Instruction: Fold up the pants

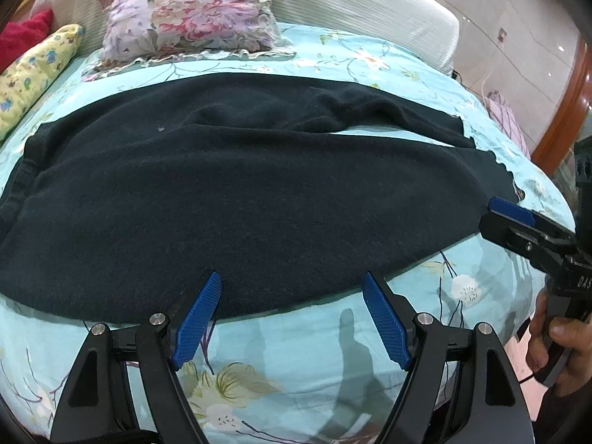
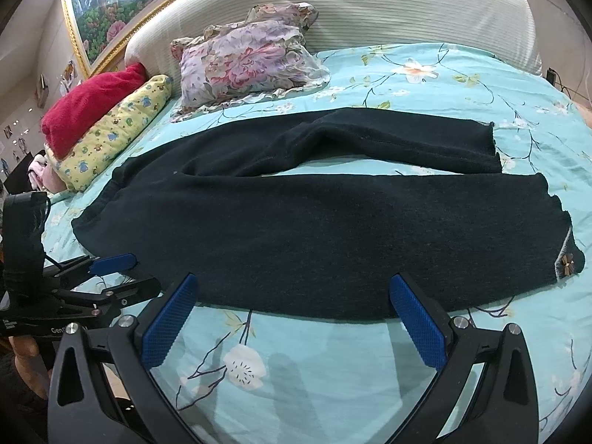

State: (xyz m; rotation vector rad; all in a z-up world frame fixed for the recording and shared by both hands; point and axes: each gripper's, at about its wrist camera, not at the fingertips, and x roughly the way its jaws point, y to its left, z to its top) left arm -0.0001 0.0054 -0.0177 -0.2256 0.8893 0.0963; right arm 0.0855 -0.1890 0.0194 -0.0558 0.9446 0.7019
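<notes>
Dark navy pants [image 1: 236, 185] lie spread flat across the bed, waist at the left, both legs running right, with a gap between the leg ends; they also show in the right wrist view [image 2: 333, 229]. A small flower ornament [image 2: 308, 262] sits on the near leg's hem. My left gripper [image 1: 292, 285] is open, its blue pads at the pants' near edge. My right gripper [image 2: 294, 288] is open, its tips at the near leg's front edge. In the left wrist view the right gripper [image 1: 518, 222] appears beside the near hem.
The bed has a turquoise floral sheet [image 2: 444, 74]. A floral pillow [image 2: 244, 59], a yellow patterned pillow [image 2: 114, 129] and a red blanket [image 2: 88, 107] lie at the head, against a white headboard [image 2: 370, 3]. The bed's edge drops off at the right in the left wrist view.
</notes>
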